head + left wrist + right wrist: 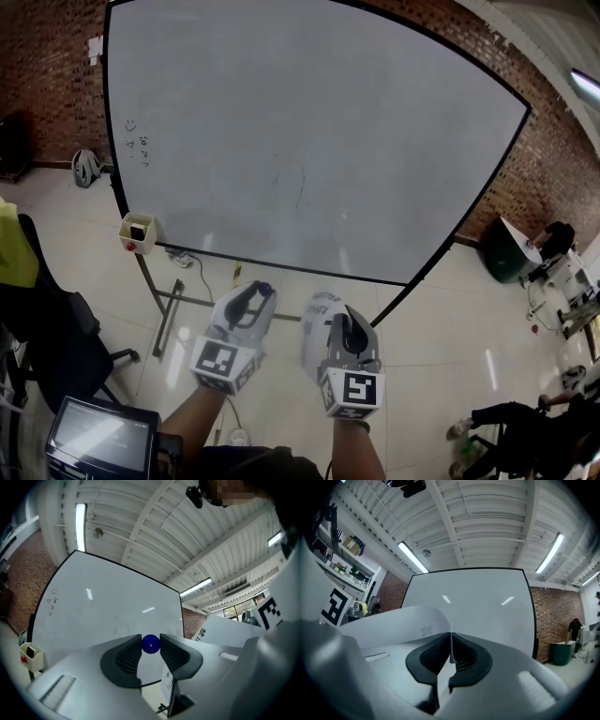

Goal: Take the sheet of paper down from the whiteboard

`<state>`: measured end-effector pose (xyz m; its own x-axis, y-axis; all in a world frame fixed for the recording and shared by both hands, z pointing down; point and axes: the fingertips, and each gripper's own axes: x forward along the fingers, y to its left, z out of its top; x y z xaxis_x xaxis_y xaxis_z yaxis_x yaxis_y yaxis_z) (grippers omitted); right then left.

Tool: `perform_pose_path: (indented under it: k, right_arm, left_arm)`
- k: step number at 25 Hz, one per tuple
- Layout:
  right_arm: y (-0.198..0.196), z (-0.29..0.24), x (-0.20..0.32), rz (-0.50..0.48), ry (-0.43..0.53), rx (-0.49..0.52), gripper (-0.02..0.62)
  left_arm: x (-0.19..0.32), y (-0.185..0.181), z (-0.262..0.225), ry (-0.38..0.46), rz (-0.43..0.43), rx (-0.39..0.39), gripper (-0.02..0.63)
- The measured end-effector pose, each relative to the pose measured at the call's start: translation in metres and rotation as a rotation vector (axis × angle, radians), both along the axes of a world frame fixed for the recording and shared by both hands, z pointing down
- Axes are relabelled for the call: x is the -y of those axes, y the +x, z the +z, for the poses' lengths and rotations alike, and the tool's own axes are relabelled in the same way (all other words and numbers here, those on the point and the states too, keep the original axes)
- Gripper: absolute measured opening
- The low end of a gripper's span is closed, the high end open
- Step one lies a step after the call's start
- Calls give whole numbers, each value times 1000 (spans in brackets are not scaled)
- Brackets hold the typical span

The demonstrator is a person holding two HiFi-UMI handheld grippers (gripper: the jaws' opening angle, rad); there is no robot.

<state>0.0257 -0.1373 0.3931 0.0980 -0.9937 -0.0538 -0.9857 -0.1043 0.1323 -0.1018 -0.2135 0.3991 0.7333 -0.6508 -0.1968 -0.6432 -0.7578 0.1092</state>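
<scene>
The whiteboard stands ahead, bare apart from faint marks at its left. In the head view both grippers hang low in front of its bottom edge. My left gripper is shut on a small blue ball magnet, pinched between its fingertips. My right gripper is shut on the white sheet of paper. In the right gripper view the paper runs edge-on between the pads and curls off to the left, printed characters showing. The left gripper view also catches the sheet off to its right, clear of the board.
A small box hangs at the board's lower left corner by the stand legs. A dark chair and a screen sit at lower left. A green bin and a person are at right. Brick wall behind.
</scene>
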Motion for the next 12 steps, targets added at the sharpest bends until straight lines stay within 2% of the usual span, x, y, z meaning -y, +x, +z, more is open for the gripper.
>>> perform_pose_path:
  k: [5,12]
  right_arm:
    - [-3,3,-17,-35,0,8,14]
    - [12,-6,-63,-62,17,16,14]
  left_arm:
    - [-19,16,8,1,-24,16,123]
    - [-59,42,7,23,-62,49,123]
